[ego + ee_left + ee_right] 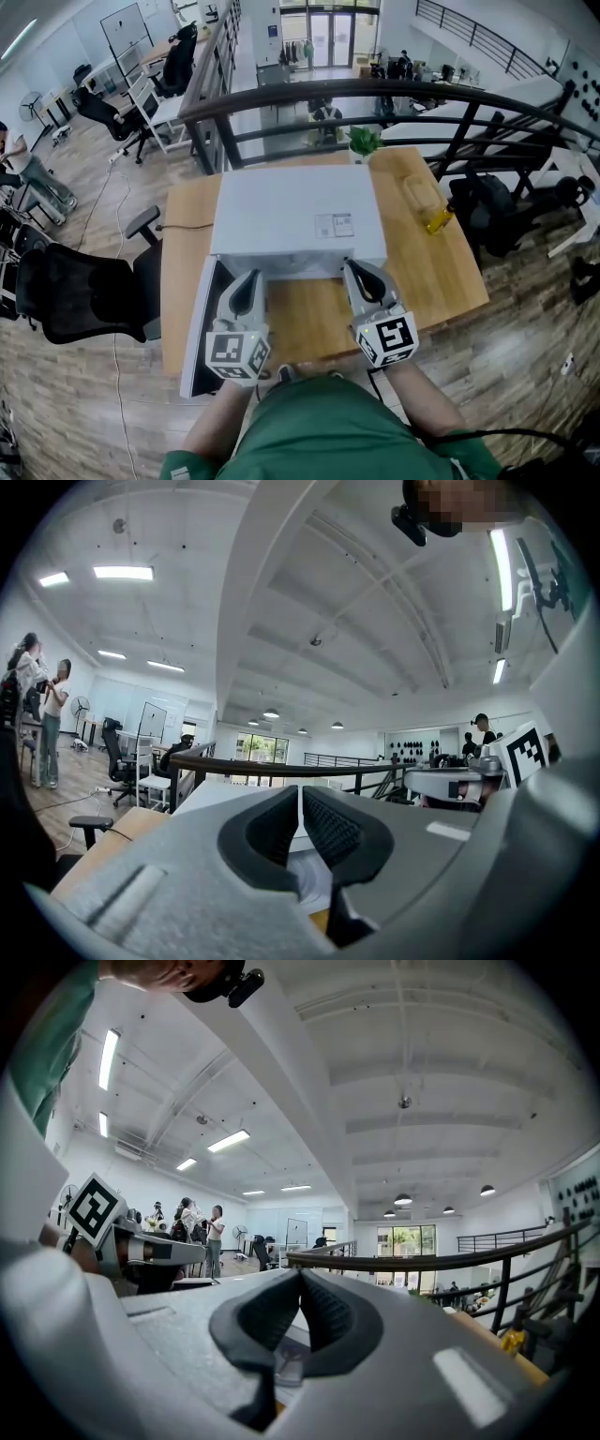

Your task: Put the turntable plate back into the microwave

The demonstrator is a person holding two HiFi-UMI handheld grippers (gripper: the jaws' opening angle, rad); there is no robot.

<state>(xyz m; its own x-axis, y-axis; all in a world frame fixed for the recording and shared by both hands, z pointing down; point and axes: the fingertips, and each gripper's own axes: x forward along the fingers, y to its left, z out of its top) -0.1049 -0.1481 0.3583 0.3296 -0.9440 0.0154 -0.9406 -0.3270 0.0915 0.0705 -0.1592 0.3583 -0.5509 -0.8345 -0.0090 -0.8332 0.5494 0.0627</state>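
Note:
A white microwave (pixel 295 220) stands on a wooden table (pixel 441 272), its dark door (pixel 199 328) swung open to the left. My left gripper (pixel 251 277) and right gripper (pixel 354 270) point level at the oven's front, tips close to its opening. Seen from each gripper's own camera, the left gripper (pixel 300 803) and the right gripper (pixel 301 1283) have their pads closed tip to tip. A pale glassy patch (pixel 284 1361) shows low behind the right jaws; I cannot tell whether it is the turntable plate. The oven's cavity is hidden under its top.
A yellow bottle (pixel 438 218) lies on the table's right side and a small green plant (pixel 364 142) stands at its far edge. A dark railing (pixel 375 94) runs behind the table. A black office chair (pixel 84 291) stands to the left.

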